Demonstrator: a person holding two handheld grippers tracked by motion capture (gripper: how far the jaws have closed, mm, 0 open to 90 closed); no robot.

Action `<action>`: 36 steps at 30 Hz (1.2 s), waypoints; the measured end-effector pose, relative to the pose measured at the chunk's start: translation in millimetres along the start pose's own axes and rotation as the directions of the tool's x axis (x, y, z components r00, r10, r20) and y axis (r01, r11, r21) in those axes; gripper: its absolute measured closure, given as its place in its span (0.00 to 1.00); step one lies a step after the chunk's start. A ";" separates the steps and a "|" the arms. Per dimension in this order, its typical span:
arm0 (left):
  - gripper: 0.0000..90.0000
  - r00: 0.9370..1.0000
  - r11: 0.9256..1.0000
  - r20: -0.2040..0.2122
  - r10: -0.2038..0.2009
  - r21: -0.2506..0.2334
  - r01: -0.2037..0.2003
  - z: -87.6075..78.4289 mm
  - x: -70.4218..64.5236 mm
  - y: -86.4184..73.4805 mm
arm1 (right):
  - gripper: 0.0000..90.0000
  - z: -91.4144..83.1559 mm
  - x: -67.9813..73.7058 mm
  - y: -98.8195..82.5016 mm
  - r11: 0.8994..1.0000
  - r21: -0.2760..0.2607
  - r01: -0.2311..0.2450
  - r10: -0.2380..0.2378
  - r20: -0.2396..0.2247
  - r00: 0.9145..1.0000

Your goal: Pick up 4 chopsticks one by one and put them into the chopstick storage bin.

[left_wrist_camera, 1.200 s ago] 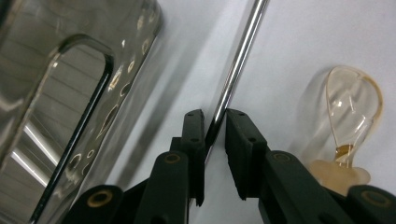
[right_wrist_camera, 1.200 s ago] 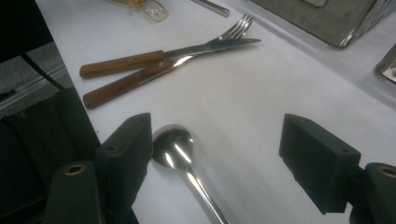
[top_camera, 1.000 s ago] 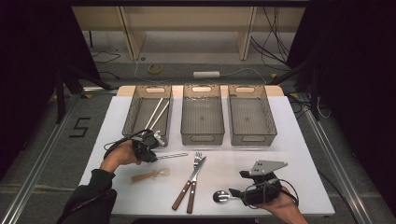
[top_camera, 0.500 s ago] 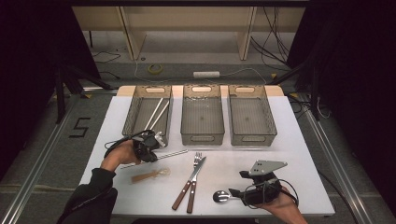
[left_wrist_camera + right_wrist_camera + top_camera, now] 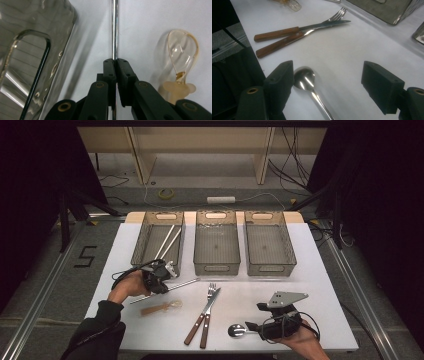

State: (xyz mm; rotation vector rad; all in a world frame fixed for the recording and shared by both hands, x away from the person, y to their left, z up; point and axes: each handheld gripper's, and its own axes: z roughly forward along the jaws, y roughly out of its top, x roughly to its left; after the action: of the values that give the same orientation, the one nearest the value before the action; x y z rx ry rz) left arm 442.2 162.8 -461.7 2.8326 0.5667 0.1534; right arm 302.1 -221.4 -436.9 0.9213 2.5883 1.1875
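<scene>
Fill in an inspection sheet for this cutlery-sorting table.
Surface: white table, bare patches clean.
Job's things: thin steel rod pinched in left claw; shiny steel spoon between right claw's open jaws.
Clutter: wooden-handled fork, wooden-handled knife, clear amber plastic spoon.
Bins: three clear grey plastic bins; the left one holds rods.
Cables: loose on the floor behind.
Surroundings: dark; wooden frame beyond.

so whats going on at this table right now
A person is sorting cutlery into three trays. The left gripper has just closed on a thin metal rod lying on the table near the left tray, beside a clear plastic spoon. The right gripper sits open over a metal spoon. A fork and knife wait in the middle.
</scene>
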 end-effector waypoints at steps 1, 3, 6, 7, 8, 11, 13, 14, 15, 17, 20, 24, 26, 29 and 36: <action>0.95 1.000 1.000 0.002 -0.007 0.000 0.007 -0.1 0.5 0.2 | 0.30 -0.1 -0.1 0.0 1.000 0.000 -0.001 0.001 0.000 1.000; 0.95 1.000 1.000 0.003 -0.029 -0.011 0.029 -0.3 -0.3 0.5 | 0.30 -0.2 -0.3 -0.1 1.000 0.000 0.000 0.000 -0.002 1.000; 0.95 0.999 0.999 -0.002 -0.035 -0.008 0.035 -4.4 -0.9 1.4 | 0.30 -0.3 -0.1 -0.1 1.000 -0.001 -0.001 0.001 -0.002 1.000; 0.95 0.999 0.999 -0.001 -0.032 -0.007 0.032 -6.1 -0.8 1.5 | 0.30 -0.3 -0.1 -0.2 1.000 -0.001 -0.001 0.001 -0.002 1.000; 0.95 1.000 1.000 0.002 -0.029 -0.011 0.029 -7.4 -0.9 1.4 | 0.30 -0.3 -0.2 -0.3 1.000 -0.001 -0.002 0.002 -0.001 1.000; 0.95 0.999 0.999 0.017 -0.038 -0.008 0.038 -11.2 -1.7 1.4 | 0.30 -0.2 -0.3 -0.4 1.000 0.000 -0.002 0.002 -0.002 1.000; 0.95 0.999 0.999 0.021 -0.048 -0.015 0.048 -13.2 -2.5 1.4 | 0.30 -0.1 -0.2 -0.4 1.000 0.000 -0.002 0.002 -0.002 1.000; 0.95 0.999 0.999 0.024 -0.048 -0.016 0.048 -14.6 -3.1 1.5 | 0.30 0.0 -0.3 -0.4 1.000 0.001 -0.002 0.002 -0.002 1.000; 0.95 0.999 0.999 0.025 -0.040 -0.014 0.041 -16.5 -3.4 1.7 | 0.30 0.1 -0.3 -0.4 1.000 0.002 -0.002 0.002 -0.001 1.000; 0.95 0.999 0.999 0.033 -0.041 -0.019 0.042 -21.4 -5.2 2.0 | 0.30 0.3 -0.3 -0.2 1.000 0.002 -0.001 0.001 -0.002 1.000; 0.95 0.999 0.999 0.036 -0.028 -0.031 0.029 -31.2 -9.1 3.3 | 0.30 0.3 -0.5 -0.3 1.000 0.002 -0.003 0.003 -0.001 1.000; 0.95 1.000 0.998 0.007 -0.007 -0.067 0.008 -46.4 -14.6 7.7 | 0.30 -0.3 -0.7 -0.4 1.000 0.001 -0.002 0.002 0.000 1.000; 0.95 1.000 0.995 0.003 -0.010 -0.100 0.011 -53.5 -17.8 10.3 | 0.30 -0.5 -0.7 -0.5 1.000 0.000 -0.003 0.003 0.001 1.000; 0.95 1.000 0.990 -0.001 -0.011 -0.139 0.010 -62.7 -21.1 13.9 | 0.30 -0.4 -0.6 -0.6 1.000 0.000 -0.003 0.003 0.000 1.000; 0.95 0.997 0.972 -0.041 -0.070 -0.229 0.059 -75.1 -20.1 16.1 | 0.30 -0.8 -0.8 -0.5 1.000 -0.003 -0.004 0.004 0.002 1.000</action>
State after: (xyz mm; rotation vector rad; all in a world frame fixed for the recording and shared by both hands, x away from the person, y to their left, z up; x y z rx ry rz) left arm 418.2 157.1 -386.2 2.5917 0.6091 0.2590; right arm 302.2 -222.6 -436.8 0.9277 2.5835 1.1908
